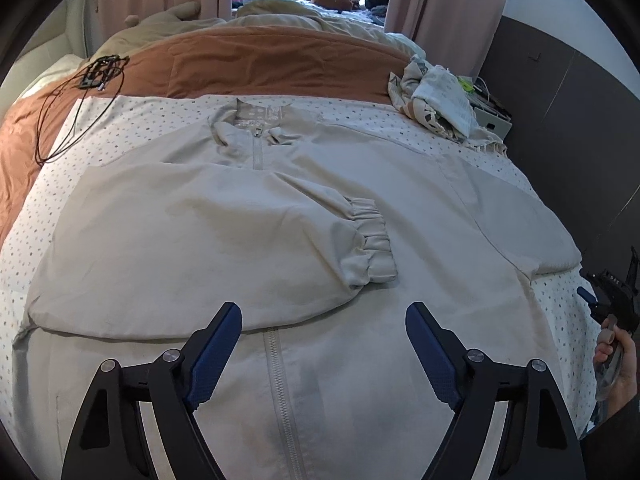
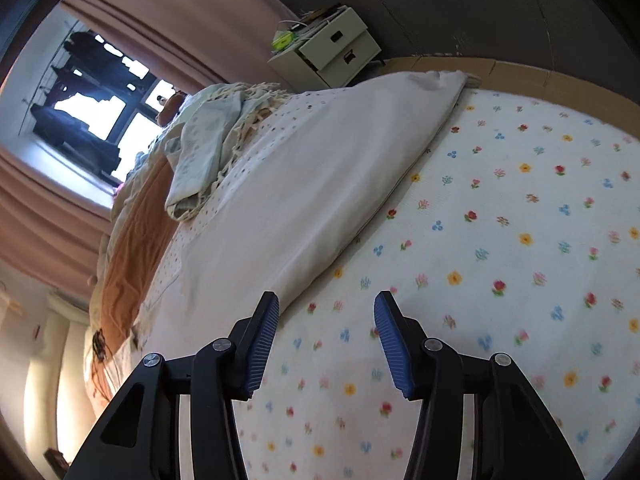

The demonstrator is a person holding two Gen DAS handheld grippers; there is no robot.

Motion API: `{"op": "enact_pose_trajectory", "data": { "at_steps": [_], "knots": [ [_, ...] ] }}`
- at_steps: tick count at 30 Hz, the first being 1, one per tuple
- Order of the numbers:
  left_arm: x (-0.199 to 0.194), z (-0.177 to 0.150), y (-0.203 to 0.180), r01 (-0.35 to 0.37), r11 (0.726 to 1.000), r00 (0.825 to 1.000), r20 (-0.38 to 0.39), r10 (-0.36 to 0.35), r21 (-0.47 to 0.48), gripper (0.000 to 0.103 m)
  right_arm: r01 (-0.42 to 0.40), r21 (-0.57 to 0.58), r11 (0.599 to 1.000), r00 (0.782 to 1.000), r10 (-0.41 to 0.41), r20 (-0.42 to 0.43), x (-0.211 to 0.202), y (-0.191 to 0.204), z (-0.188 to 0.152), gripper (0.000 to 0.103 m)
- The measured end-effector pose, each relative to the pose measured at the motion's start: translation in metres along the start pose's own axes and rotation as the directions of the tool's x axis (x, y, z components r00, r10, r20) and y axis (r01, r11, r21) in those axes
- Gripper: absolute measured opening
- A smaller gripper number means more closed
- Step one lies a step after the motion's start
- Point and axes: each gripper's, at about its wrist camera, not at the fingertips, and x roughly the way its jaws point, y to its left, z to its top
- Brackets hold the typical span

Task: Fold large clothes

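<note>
Lying flat and zipped on the flowered bedsheet [image 2: 520, 240], the pale jacket [image 1: 320, 360] already had its left sleeve [image 1: 224, 240] folded across the chest, cuff [image 1: 374, 240] near the zipper [image 1: 280, 380]. The left gripper [image 1: 324, 320] hovered above the lower front with jaws wide and nothing between them. Further right, the other sleeve [image 2: 320, 184] lay spread outward, not yet folded, and the right gripper [image 2: 326, 308], half open and empty, pointed at its near edge, so that fold and the body folds seemed to remain.
</note>
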Motion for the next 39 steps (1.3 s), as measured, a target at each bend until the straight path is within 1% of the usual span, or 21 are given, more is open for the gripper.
{"op": "enact_pose_trajectory", "data": {
  "at_steps": [2, 4, 6, 9, 10, 12, 13, 15, 17, 19, 23, 27, 30, 33, 35, 39],
  "knots": [
    [0.006, 0.003, 0.002, -0.018, 1.000, 1.000, -0.006, 0.018, 0.010, 0.085, -0.013, 0.024, 1.000, 1.000, 0.013, -0.008, 0.012, -0.004, 0.004, 0.047],
    [0.011, 0.005, 0.007, -0.035, 0.999, 0.999, -0.012, 0.035, 0.012, 0.085, -0.013, 0.053, 0.999, 1.000, 0.014, -0.017, 0.023, -0.006, 0.008, 0.046],
    [0.015, 0.006, 0.013, -0.038, 0.999, 0.999, -0.019, 0.038, 0.008, 0.085, -0.019, 0.072, 0.997, 1.000, 0.020, -0.006, 0.029, -0.006, 0.012, 0.044],
    [0.018, 0.004, 0.023, -0.042, 0.999, 0.999, -0.029, 0.042, 0.001, 0.085, 0.011, 0.062, 0.998, 1.000, -0.012, 0.011, 0.039, -0.005, 0.020, 0.039],
    [0.019, 0.003, 0.027, -0.040, 0.999, 0.998, -0.038, 0.040, 0.000, 0.085, 0.017, 0.069, 0.997, 1.000, -0.018, 0.014, 0.042, -0.006, 0.023, 0.034],
    [0.018, 0.000, 0.037, -0.042, 0.999, 0.997, -0.058, 0.041, -0.012, 0.085, 0.020, 0.092, 0.996, 1.000, -0.021, 0.010, 0.048, -0.011, 0.031, 0.021],
    [0.017, -0.001, 0.044, -0.046, 0.999, 0.997, -0.066, 0.045, -0.012, 0.085, 0.020, 0.102, 0.995, 1.000, -0.020, 0.002, 0.051, -0.014, 0.035, 0.012],
    [0.012, -0.003, 0.055, -0.065, 0.998, 0.995, -0.076, 0.065, 0.005, 0.085, -0.004, 0.101, 0.995, 1.000, 0.004, 0.002, 0.052, -0.015, 0.040, 0.009],
    [0.006, -0.003, 0.066, -0.093, 0.995, 0.993, -0.071, 0.094, 0.018, 0.085, 0.000, 0.066, 0.998, 1.000, -0.002, 0.020, 0.047, -0.005, 0.042, 0.007],
    [-0.001, -0.003, 0.079, -0.103, 0.995, 0.993, -0.065, 0.103, 0.002, 0.085, 0.003, 0.025, 1.000, 0.999, -0.004, 0.054, 0.037, 0.010, 0.044, 0.007],
    [-0.012, -0.002, 0.106, -0.097, 0.992, 0.994, -0.063, 0.092, -0.081, 0.085, -0.012, -0.054, 0.998, 0.995, 0.018, 0.095, 0.015, 0.051, 0.050, 0.006],
    [-0.022, -0.005, 0.119, -0.081, 0.990, 0.996, -0.054, 0.074, -0.120, 0.085, -0.029, -0.129, 0.991, 0.992, 0.044, 0.115, -0.009, 0.089, 0.054, 0.006],
    [-0.029, -0.009, 0.122, -0.065, 0.989, 0.997, -0.046, 0.059, -0.134, 0.085, -0.062, -0.168, 0.984, 0.990, 0.082, 0.113, -0.025, 0.113, 0.051, 0.006],
    [-0.036, -0.011, 0.125, -0.060, 0.989, 0.998, -0.038, 0.056, -0.137, 0.085, -0.096, -0.213, 0.972, 0.988, 0.119, 0.099, -0.038, 0.140, 0.042, 0.006],
    [-0.040, -0.012, 0.127, -0.053, 0.988, 0.998, -0.031, 0.049, -0.146, 0.085, -0.124, -0.249, 0.960, 0.986, 0.148, 0.081, -0.044, 0.157, 0.033, 0.006],
    [-0.051, -0.016, 0.132, -0.035, 0.985, 0.999, -0.017, 0.033, -0.167, 0.085, -0.176, -0.347, 0.921, 0.979, 0.199, 0.032, -0.055, 0.197, 0.010, 0.006]
  ]
}}
